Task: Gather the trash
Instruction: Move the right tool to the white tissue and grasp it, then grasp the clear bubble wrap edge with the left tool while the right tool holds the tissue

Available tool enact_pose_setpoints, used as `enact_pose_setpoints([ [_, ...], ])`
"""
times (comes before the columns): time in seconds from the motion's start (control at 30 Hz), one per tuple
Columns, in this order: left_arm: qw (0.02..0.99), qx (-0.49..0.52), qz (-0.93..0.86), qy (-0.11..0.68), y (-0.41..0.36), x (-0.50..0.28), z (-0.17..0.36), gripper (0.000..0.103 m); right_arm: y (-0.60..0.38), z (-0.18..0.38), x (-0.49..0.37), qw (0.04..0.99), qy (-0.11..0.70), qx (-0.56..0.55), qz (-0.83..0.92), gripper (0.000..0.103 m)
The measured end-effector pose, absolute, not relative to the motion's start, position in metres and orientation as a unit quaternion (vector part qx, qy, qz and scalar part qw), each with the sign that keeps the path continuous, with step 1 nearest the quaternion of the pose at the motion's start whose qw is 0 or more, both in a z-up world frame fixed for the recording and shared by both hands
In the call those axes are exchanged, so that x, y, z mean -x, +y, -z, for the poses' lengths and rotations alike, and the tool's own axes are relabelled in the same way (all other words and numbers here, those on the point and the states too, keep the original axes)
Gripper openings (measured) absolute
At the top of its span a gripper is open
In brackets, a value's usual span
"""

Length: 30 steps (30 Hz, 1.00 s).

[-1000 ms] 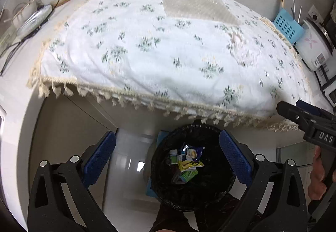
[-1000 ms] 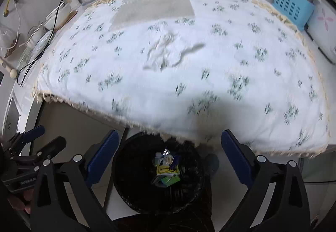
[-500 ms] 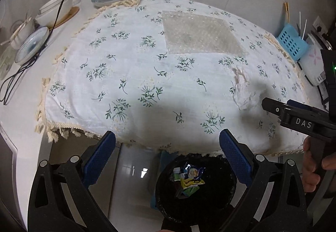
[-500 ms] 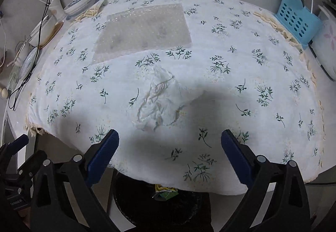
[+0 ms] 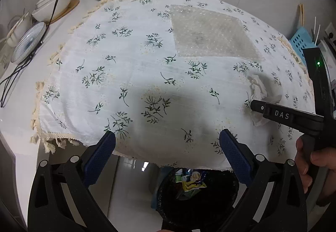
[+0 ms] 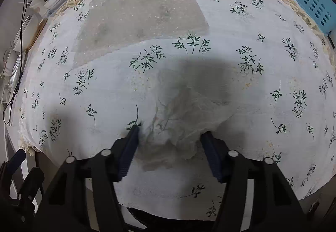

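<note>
Right hand-held gripper [image 6: 169, 134] wide, straddling crumpled tissue [image 6: 174, 125] | left hand-held gripper [image 5: 167, 148] wide

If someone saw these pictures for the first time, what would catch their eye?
Probably the crumpled tissue on the floral tablecloth, framed by the right tongs, which stand open around it. Next, the bubble wrap sheet lying flat farther back, and the black trash bin below the table edge, wrappers inside.
</note>
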<state>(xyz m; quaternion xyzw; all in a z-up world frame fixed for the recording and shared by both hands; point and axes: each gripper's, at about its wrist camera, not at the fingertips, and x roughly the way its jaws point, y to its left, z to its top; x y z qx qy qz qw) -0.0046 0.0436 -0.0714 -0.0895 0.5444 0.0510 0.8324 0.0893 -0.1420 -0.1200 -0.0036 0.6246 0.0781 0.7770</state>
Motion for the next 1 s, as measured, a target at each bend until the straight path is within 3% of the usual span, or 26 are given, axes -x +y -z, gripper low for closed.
enact_pose_setpoints([
  [0.07,0.831,0.092,-0.052,0.546,0.045,0.002,0.073,0.097,-0.141,0.12,-0.091,0.773,0.63,-0.002,-0.078,0.028],
  [0.17,0.83,0.093,-0.053,0.548,0.044,0.0,0.074,0.097,-0.142,0.119,-0.093,0.764,0.64,-0.012,-0.075,0.011],
  [0.6,0.827,0.097,-0.04,0.552,0.026,-0.039,0.077,0.097,-0.177,0.085,-0.086,0.774,0.625,-0.021,-0.097,0.01],
  [1.0,0.817,0.106,-0.039,0.565,0.017,-0.136,0.097,0.097,-0.239,0.06,-0.1,0.798,0.596,0.009,-0.093,0.01],
])
